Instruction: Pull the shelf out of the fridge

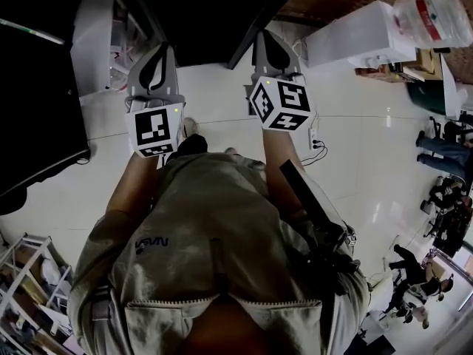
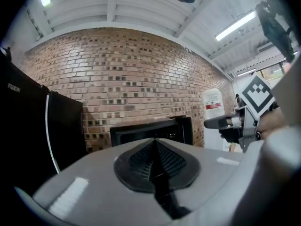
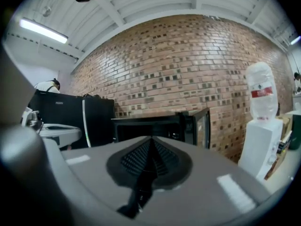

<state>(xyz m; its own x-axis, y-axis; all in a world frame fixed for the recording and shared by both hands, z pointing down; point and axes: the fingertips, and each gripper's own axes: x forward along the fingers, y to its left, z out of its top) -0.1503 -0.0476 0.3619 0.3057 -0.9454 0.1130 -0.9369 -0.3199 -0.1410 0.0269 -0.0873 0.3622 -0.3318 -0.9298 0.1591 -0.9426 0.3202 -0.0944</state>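
A low black fridge (image 2: 149, 130) stands against the brick wall with its door (image 3: 202, 126) swung open to the right. Its inside is dark and I cannot make out a shelf. In the head view the fridge (image 1: 199, 17) is the dark opening just ahead of both grippers. My left gripper (image 1: 153, 59) and right gripper (image 1: 272, 50) are held side by side at chest height, short of the fridge. The left gripper's (image 2: 154, 143) pads meet with nothing between them. My right gripper (image 3: 150, 140) is likewise shut and empty.
A taller black cabinet (image 2: 42, 126) stands left of the fridge. A white water dispenser (image 1: 366, 35) with a bottle (image 1: 432, 13) is on the right. A power strip (image 1: 316, 140) lies on the white floor. Seated people (image 1: 443, 198) are far right, and a metal rack (image 1: 29, 272) is at the lower left.
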